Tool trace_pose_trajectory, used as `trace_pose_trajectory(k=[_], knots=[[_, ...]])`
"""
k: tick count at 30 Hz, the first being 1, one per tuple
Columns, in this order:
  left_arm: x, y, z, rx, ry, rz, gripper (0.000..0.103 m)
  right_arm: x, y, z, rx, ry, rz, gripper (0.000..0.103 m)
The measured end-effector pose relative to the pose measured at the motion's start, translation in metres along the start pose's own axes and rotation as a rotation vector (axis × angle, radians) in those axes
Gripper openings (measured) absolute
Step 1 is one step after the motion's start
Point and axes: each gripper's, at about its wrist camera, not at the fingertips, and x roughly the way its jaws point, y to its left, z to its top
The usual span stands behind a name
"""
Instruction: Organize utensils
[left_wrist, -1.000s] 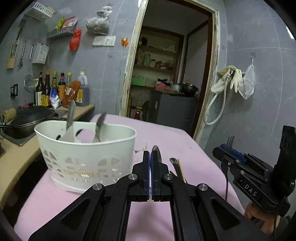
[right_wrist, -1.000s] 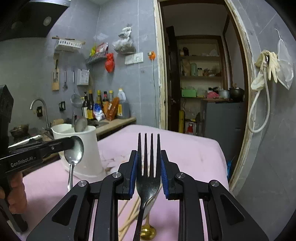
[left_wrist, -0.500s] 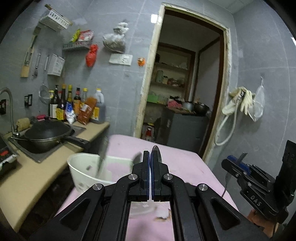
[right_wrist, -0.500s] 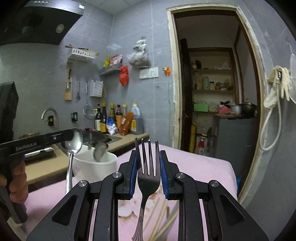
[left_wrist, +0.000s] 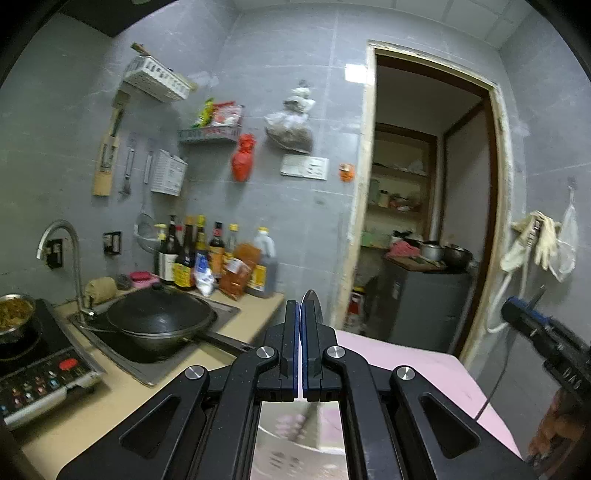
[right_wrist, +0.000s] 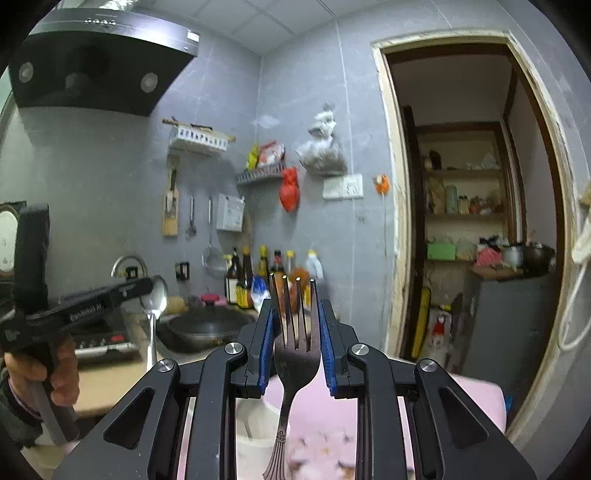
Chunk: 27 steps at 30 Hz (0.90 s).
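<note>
My left gripper (left_wrist: 300, 317) is shut on a steel spoon (left_wrist: 312, 304), seen edge-on with the bowl up; from the right wrist view the spoon (right_wrist: 154, 299) hangs handle-down from that gripper (right_wrist: 146, 291). My right gripper (right_wrist: 295, 325) is shut on a dark metal fork (right_wrist: 295, 350), tines up, handle hanging down; it shows at the right in the left wrist view (left_wrist: 517, 314). Both are lifted high above the pink table (right_wrist: 472, 391). The white utensil caddy (right_wrist: 255, 435) shows blurred below the right gripper, and below the left one (left_wrist: 291, 454).
A counter (left_wrist: 122, 398) at left holds a black wok (left_wrist: 159, 321) in the sink, an induction cooker (left_wrist: 40, 369), a tap (left_wrist: 62, 251) and several bottles (left_wrist: 207, 254). A doorway (left_wrist: 424, 221) opens at the back. Gloves (left_wrist: 535, 236) hang on the right wall.
Both grippers rose and tilted upward with their utensils. The caddy and table dropped to the bottom of both views; the wall and range hood came into view.
</note>
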Motion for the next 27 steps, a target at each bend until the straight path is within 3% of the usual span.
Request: trace_pose_trajectory(k=[5, 10, 20, 27], knots=[[0.016, 0.021, 0.001, 0.004, -0.016, 0.083, 0.000, 0.022, 0.011, 0.013, -0.014, -0.038, 0.012, 0.020], [0.040, 0.030, -0.016, 0.016, -0.002, 0.153, 0.000, 0.046, 0.020, 0.005, -0.030, -0.046, -0.005, 0.020], [0.066, 0.031, -0.050, 0.019, -0.007, 0.163, 0.000, 0.074, 0.020, -0.033, -0.009, 0.025, -0.011, 0.020], [0.077, 0.020, -0.070, 0.078, -0.022, 0.185, 0.000, 0.080, 0.015, -0.053, 0.011, 0.069, -0.006, 0.020]])
